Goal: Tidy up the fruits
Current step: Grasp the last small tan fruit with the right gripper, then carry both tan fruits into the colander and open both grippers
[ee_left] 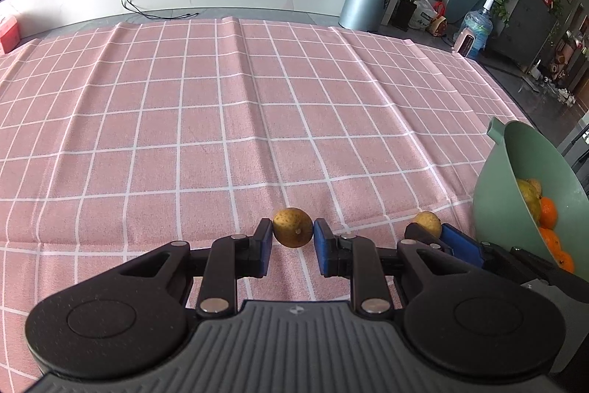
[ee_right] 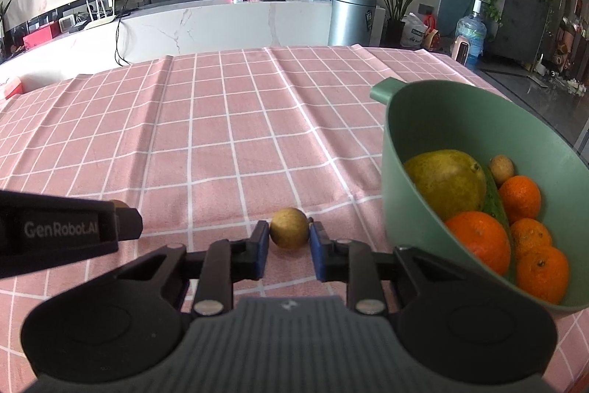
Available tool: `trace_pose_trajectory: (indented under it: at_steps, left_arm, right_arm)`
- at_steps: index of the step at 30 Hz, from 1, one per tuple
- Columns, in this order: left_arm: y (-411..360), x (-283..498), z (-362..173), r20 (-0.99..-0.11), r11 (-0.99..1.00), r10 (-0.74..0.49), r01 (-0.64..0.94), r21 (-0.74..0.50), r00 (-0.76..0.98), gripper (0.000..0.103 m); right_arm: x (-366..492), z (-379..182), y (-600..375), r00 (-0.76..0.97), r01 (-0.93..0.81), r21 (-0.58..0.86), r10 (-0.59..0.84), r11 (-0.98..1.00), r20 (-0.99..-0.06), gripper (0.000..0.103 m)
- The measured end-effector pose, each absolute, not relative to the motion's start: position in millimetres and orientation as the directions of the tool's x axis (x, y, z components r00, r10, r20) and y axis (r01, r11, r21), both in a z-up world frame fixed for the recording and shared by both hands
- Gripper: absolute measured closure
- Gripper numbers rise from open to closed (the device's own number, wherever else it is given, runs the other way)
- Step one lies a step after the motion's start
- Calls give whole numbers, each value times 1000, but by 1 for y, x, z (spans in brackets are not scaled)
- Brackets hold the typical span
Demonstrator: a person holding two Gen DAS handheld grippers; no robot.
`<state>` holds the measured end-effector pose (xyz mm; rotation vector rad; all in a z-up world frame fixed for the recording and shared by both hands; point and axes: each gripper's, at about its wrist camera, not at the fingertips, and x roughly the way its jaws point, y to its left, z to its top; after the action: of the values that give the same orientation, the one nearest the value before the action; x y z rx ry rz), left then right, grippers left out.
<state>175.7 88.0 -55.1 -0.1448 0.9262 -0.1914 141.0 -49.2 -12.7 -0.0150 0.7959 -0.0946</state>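
Gripping 1 small brown fruit each, left gripper [ee_left: 292, 234], right gripper [ee_right: 289, 234], green bowl [ee_right: 390, 150] contents shown by right wrist only.

The left gripper [ee_left: 292, 238] sits low, pointing forward, its blue-padded fingers [ee_left: 265, 247] set either side of a small fruit [ee_left: 292, 227] (pads at its flanks, seemingly touching, though the contact line is hard to read). The right gripper [ee_right: 289, 238] is posed alike, low and level, blue pads [ee_right: 262, 249] bracketing a second fruit [ee_right: 289, 228]. In the left view the right gripper [ee_left: 429, 231] lies just beside it, fingers about that fruit [ee_left: 427, 223]. The left gripper's black body [ee_right: 66, 231] crosses the right view's left edge.
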Motion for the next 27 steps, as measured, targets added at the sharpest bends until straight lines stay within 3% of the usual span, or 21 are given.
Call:
trace_pose_trajectory:
  at_steps: [11,16,27]
  left_arm:
    - [76,162,-39,-777,972,-236,150,-182,584,76]
    - [56,156,-17,-755,958,-285,205,-201,591,76]
    - [-33,152,16,-712,882,-440,414,-226,547,76]
  right_arm:
    - [123,17,-60,697,-9,12,15,1000,-717,84]
    - [100,48,-86,734,-67,23,65,997,-676,84]
    - [85,78,-183,729,20,32,8,999,-685,84]
